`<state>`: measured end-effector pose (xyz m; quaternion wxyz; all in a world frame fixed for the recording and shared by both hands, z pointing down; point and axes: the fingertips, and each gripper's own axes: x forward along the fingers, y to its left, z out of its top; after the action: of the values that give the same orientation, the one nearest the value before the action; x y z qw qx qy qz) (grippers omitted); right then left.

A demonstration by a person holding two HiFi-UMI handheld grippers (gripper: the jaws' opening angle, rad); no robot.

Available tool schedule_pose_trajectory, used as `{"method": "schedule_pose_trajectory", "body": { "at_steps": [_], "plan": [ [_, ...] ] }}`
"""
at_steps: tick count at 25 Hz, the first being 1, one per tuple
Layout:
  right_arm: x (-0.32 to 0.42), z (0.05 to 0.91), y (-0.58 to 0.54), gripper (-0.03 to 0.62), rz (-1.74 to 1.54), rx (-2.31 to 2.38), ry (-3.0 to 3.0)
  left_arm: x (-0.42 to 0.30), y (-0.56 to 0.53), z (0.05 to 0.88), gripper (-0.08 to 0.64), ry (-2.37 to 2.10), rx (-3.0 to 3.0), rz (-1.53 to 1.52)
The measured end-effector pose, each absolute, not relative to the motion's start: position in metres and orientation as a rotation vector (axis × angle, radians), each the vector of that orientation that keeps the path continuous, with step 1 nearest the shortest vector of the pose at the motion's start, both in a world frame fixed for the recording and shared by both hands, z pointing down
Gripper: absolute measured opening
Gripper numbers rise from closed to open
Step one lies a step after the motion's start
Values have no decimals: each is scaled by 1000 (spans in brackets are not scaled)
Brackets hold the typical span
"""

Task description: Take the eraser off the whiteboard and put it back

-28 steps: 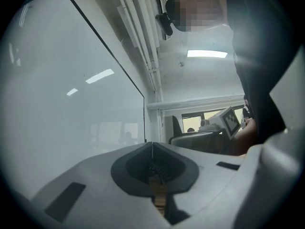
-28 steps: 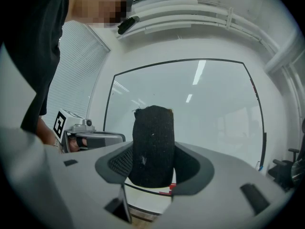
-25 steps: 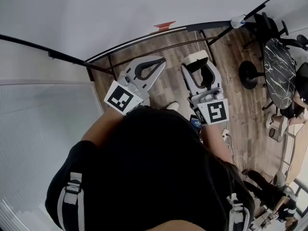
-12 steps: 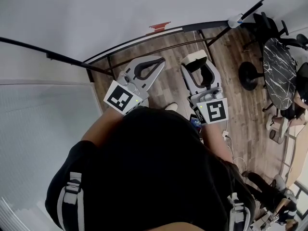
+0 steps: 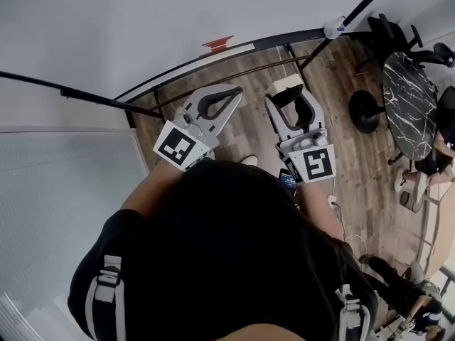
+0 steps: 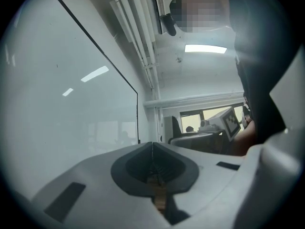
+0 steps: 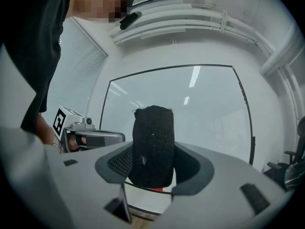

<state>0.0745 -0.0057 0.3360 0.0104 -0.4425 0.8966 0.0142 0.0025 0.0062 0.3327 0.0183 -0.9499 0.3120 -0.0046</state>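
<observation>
The eraser point(image 7: 152, 144), black felt towards the camera and pale-backed point(image 5: 287, 85) from above, stands upright between the jaws of my right gripper point(image 7: 152, 162), which is shut on it. The whiteboard point(image 7: 200, 113) stands a short way ahead of it, apart from the eraser. In the head view the right gripper point(image 5: 288, 92) points at the board's lower edge point(image 5: 234, 48). My left gripper point(image 5: 231, 94) is beside it on the left, jaws shut with nothing between them point(image 6: 152, 144), and the board point(image 6: 71, 104) fills its left side.
A small red thing point(image 5: 217, 45) sits on the board's bottom ledge. The board's stand legs point(image 5: 302, 62) cross the wooden floor below. At the right are a round dark table point(image 5: 409, 105), a black stool base point(image 5: 364, 111) and chairs. Window blinds point(image 5: 57, 190) are at the left.
Both grippers have shifted sideways along the whiteboard together; the red thing on the ledge has slid left in the head view. The eraser stays held and the jaws have not changed.
</observation>
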Motion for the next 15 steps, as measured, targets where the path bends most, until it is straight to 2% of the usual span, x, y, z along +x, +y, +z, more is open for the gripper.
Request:
{"method": "schedule_pose_trajectory", "body": {
  "at_steps": [15],
  "plan": [
    [188,351,-22,230,13,-1501,2748,105,0,349,6,872,-2995,-57]
  ]
}}
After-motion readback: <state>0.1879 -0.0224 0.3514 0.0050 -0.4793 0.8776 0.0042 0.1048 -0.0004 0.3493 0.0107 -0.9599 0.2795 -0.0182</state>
